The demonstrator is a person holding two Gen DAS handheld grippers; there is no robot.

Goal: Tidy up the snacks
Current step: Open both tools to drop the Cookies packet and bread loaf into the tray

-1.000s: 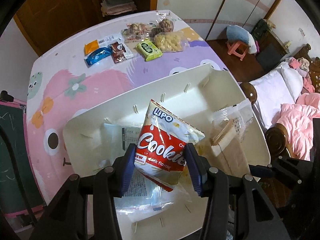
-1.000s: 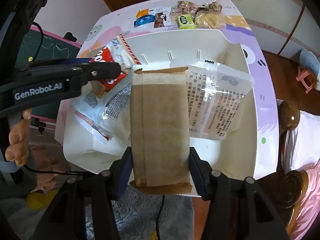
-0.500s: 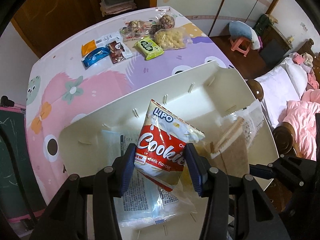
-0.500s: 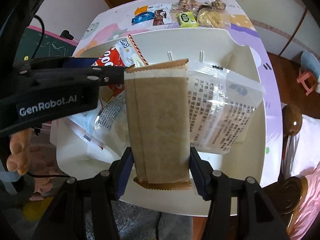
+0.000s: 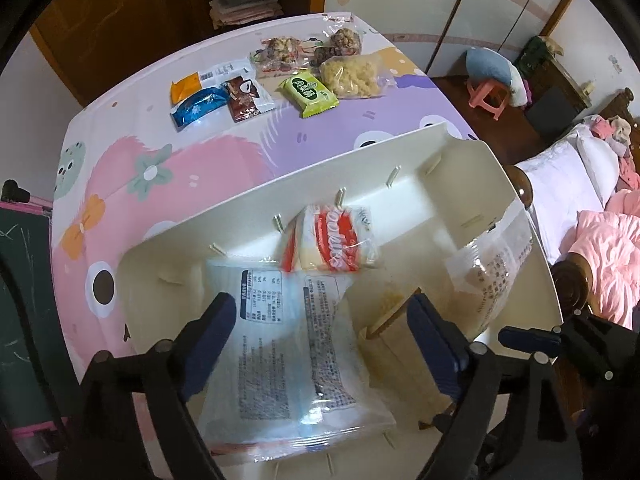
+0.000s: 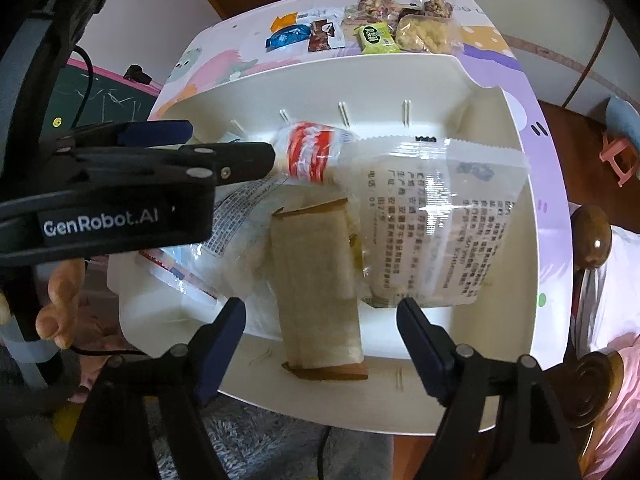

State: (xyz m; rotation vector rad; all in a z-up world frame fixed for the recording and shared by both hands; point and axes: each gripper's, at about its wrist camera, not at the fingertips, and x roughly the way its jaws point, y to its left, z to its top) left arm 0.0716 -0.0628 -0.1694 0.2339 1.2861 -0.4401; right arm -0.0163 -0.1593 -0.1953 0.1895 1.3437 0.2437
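**Snack packs sit loose in cream bin, both claws wide**

Here, the left claw (image 5: 320, 332) hangs over a cream plastic bin (image 5: 400, 144), blue-padded fingers spread wide w/ nothing between them. The red-and-white cookie bag (image 5: 338, 244), glossy and blurred, sits by the bin's slotted far wall, apart from the pads. Beneath it lies a clear crinkled packet (image 5: 296, 344) printed w/ dense text panels.

The right claw (image 6: 320, 344) is likewise wide open and empty-handed, its fingers flanking but not touching a flat brown paper pouch (image 6: 320, 280) w/ a matte, fibrous look and a folded top edge. The pouch lies lengthwise, its lower end over the bin's near rim. Just right of it, a shiny transparent packet (image 6: 436, 216) w/ printed text leans on the bin's right side.

In the right wrist view the left claw's black body reaches in from the left, roughly level, above the bin; fingers of the person's left hand (image 6: 60, 308) curl under its grip.

On the far part of the cartoon-print surface (image 5: 200, 156), a row of small wrappers: orange, blue, brown, green, plus clear bags of puffed and nutty snacks.
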